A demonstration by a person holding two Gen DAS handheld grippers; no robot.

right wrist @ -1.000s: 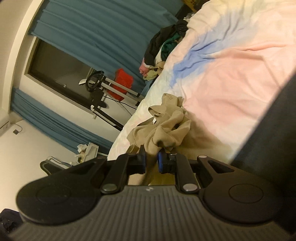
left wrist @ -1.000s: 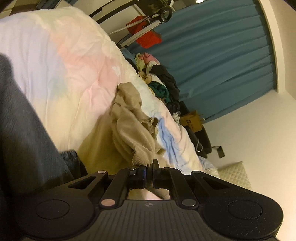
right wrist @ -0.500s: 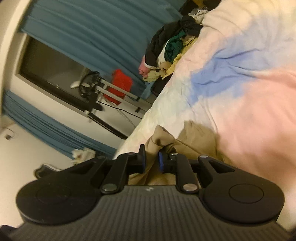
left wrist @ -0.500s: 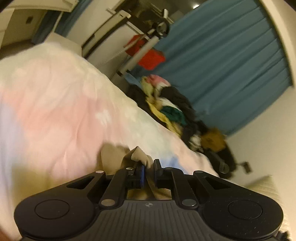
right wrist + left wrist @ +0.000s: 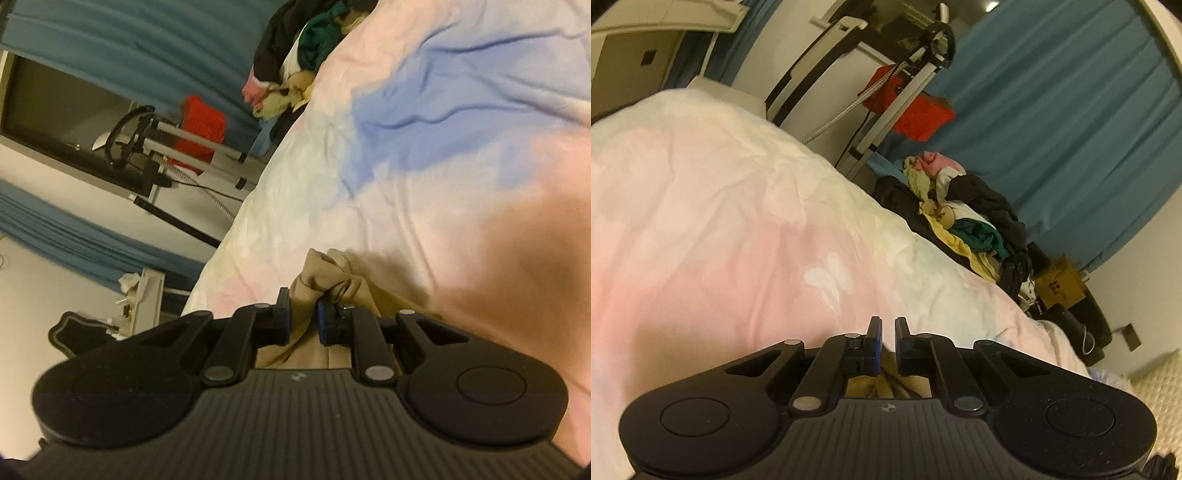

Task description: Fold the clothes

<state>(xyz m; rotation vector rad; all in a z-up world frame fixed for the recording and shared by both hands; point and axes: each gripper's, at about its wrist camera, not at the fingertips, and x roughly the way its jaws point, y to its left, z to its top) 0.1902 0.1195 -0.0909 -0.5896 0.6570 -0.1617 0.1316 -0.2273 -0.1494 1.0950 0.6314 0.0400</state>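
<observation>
Right gripper [image 5: 303, 314] clamped on tan garment [image 5: 328, 280]; left gripper [image 5: 888, 328] nearly together, pinching tan cloth. Duvet [image 5: 720, 221] beneath.

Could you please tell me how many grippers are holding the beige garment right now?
2: the left gripper and the right gripper each pinch the beige garment over the bed.

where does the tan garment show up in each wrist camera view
Left wrist: the tan garment shows only as a sliver low in the centre, behind the fingers of the left gripper.
Right wrist: it bunches up just below centre, pinched in the right gripper.
Shared landmark: the red cloth on the metal frame, upper centre in the left view, upper left in the right.
</observation>
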